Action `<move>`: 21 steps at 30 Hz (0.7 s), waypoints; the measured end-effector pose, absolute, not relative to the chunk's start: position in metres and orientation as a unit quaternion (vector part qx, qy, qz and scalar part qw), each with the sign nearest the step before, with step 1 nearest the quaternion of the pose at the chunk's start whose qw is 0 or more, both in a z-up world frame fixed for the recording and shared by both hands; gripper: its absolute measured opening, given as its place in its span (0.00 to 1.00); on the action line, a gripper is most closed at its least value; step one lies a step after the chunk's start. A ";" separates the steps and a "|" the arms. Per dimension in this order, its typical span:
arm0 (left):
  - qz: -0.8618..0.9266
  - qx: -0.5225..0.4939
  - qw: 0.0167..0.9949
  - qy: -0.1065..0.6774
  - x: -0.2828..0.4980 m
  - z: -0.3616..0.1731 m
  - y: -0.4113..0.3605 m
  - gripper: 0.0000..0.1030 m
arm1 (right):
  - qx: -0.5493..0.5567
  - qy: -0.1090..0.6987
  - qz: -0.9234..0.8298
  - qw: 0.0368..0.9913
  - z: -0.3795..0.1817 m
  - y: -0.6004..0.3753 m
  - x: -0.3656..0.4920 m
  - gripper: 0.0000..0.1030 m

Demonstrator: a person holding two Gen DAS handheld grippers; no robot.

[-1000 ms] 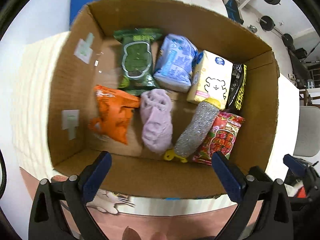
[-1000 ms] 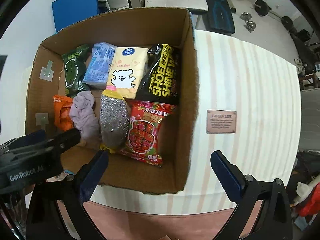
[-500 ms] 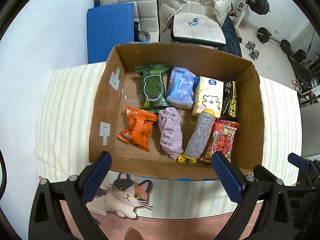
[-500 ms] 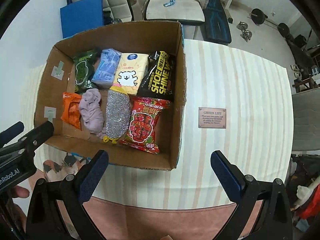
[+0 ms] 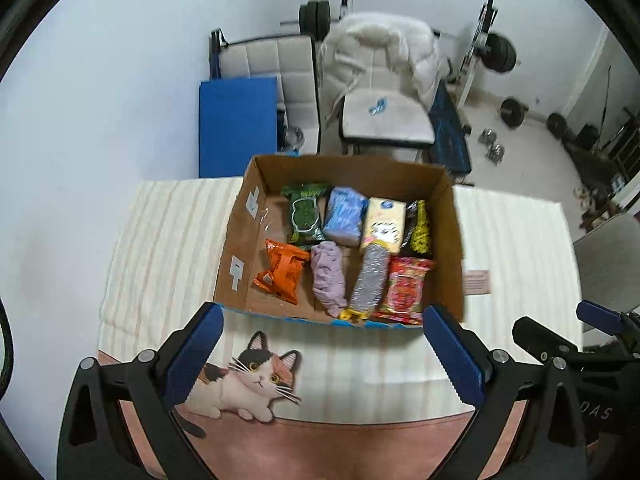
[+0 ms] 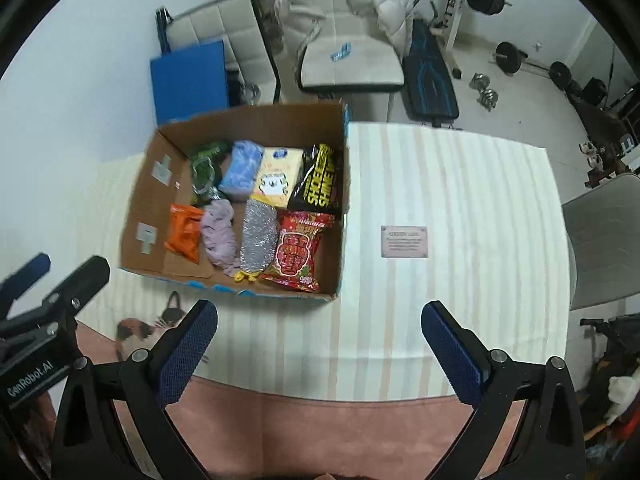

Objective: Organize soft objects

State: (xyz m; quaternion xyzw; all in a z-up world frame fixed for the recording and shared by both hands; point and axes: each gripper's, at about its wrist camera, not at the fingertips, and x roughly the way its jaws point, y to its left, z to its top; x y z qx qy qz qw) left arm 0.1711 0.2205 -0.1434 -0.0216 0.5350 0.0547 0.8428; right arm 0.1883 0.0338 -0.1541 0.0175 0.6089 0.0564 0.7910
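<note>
Though packed nearly full, still shows a bare patch of floor along the left wall: cardboard box, sitting on the striped tablecloth. Holds two rows. Along the far wall, from left: green packet, blue packet, yellow tissue pack, black "Shoe Shine" pouch leaning against the right wall. Nearer the front: orange snack bag, lilac cloth bunched beside it, silver scrubber with a yellow end at the front wall, red snack bag just beside that. Packed close, neighbours touching or overlapping at the edges.

Outside the box, nothing soft visible on the cloth; only a small label plaque to the right and a printed cat near the front edge. Judged from that, sorting looks essentially finished, with little or nothing left to put away.

Hovering near the front edge of the table, well clear of the box: left gripper, fingers spread wide, nothing between them. Likewise right gripper, spread apart and empty, over bare cloth to the right of the box.

Beyond the table: chairs and weights on the floor.
</note>
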 end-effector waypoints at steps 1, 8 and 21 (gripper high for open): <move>0.053 -0.025 0.846 0.530 0.165 -0.136 0.219 1.00 | 0.017 0.598 0.058 0.800 -0.141 0.031 0.180 1.00; 0.047 -0.038 0.864 0.501 0.125 -0.088 0.214 1.00 | -0.001 0.550 0.069 0.832 -0.075 0.024 0.130 1.00; 0.048 -0.036 0.879 0.472 0.069 -0.038 0.199 1.00 | -0.017 0.519 0.088 0.850 -0.020 0.014 0.061 1.00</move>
